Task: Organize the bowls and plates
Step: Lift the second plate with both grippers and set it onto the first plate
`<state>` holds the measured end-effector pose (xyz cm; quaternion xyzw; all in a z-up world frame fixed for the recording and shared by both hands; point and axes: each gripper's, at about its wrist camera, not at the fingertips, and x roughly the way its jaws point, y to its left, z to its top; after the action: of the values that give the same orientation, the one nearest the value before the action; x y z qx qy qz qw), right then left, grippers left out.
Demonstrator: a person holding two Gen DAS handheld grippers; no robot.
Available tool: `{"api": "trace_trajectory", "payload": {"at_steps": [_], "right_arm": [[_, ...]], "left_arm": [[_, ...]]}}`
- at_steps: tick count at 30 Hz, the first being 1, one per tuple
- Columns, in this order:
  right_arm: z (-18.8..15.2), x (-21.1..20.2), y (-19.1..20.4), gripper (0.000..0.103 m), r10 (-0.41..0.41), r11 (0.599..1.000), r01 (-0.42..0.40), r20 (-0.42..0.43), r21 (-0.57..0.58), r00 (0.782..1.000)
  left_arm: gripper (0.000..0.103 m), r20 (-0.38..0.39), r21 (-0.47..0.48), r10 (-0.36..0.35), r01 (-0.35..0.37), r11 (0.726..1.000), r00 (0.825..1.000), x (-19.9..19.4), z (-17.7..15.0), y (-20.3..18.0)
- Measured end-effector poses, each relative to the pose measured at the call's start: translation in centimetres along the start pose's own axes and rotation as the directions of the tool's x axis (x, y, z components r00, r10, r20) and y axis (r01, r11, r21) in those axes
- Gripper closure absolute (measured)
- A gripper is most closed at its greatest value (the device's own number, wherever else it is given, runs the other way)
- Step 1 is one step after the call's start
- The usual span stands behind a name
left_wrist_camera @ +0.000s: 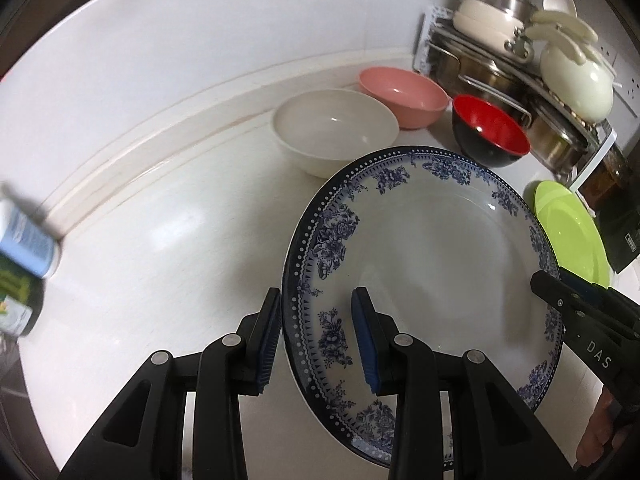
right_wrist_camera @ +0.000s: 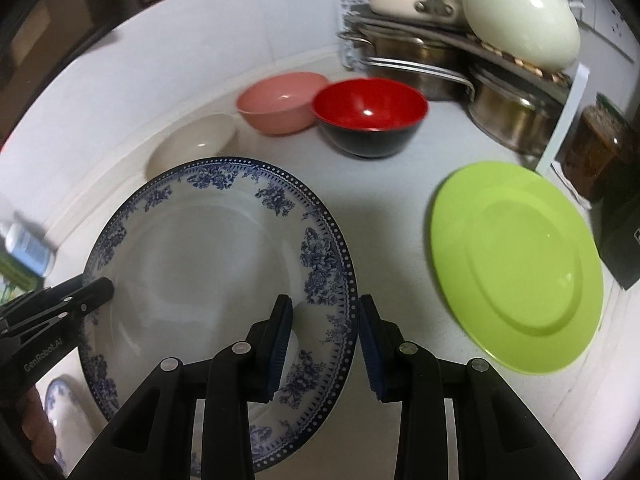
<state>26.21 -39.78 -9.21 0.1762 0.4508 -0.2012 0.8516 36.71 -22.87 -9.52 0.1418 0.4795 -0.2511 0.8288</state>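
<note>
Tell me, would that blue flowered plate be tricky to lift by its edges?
Probably somewhat. The blue flowered plate looks like glazed ceramic: stiff, likely heavy for its size and breakable if dropped. Its glossy surface may slip between narrow pads. With the left gripper and right gripper straddling opposite rims, it seems less apt to tip.

Blue-and-white floral plate [right_wrist_camera: 208, 280], tilted, its rim between the fingers of both grippers. Ahead of the tools: white bowl [left_wrist_camera: 336, 128], pink bowl [left_wrist_camera: 404, 96] and red-lined black bowl [right_wrist_camera: 370, 116], all upright. Green plate [right_wrist_camera: 516, 264] lies flat, right of the right tool.
</note>
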Motion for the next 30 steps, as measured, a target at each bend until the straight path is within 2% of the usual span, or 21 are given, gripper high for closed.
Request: {"api": "trace_trajectory", "payload": {"at_steps": [14, 30], "right_arm": [[-2.7, -4.1, 5.8, 0.068, 0.09, 0.987, -0.084, 0.035, -0.138, 0.995], [-6.0, -6.7, 13.6, 0.068, 0.191, 0.945, -0.175, 0.032, -0.275, 0.981]], "left_arm": [[0.068, 0.055, -0.161, 0.074, -0.064, 0.985, 0.996, -6.6, -5.7, 5.4], [0.068, 0.086, -0.307, 0.172, -0.138, 0.942, 0.981, -12.7, -12.5, 12.5]]}}
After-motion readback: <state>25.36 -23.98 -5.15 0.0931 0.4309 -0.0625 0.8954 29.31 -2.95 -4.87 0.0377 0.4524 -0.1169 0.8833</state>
